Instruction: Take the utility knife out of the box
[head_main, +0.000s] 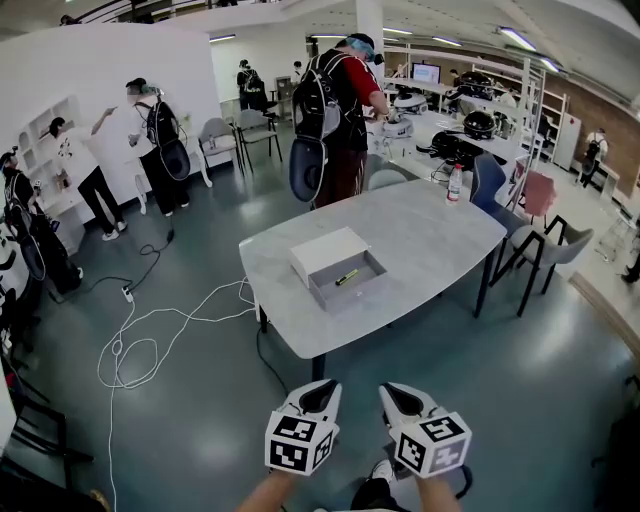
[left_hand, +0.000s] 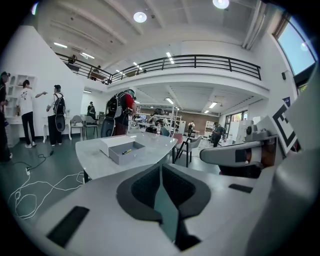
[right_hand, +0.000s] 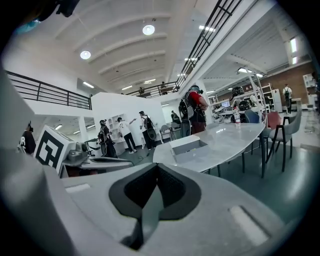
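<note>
A grey open box (head_main: 347, 283) sits on the pale oval table (head_main: 430, 235), with its white lid (head_main: 326, 251) lying against its far left side. Inside the box lies the utility knife (head_main: 346, 277), small, yellow and black. In the left gripper view the box (left_hand: 125, 151) and knife (left_hand: 127, 151) are far ahead. In the right gripper view only the box (right_hand: 192, 149) shows. My left gripper (head_main: 322, 392) and right gripper (head_main: 398, 395) hang side by side low in the head view, well short of the table, both shut and holding nothing.
A person with a backpack (head_main: 340, 110) stands at the table's far side. A water bottle (head_main: 455, 185) stands at the far right edge. White cables (head_main: 150, 330) loop over the floor on the left. Chairs (head_main: 545, 245) stand to the table's right. Other people stand by the white shelves (head_main: 45, 160).
</note>
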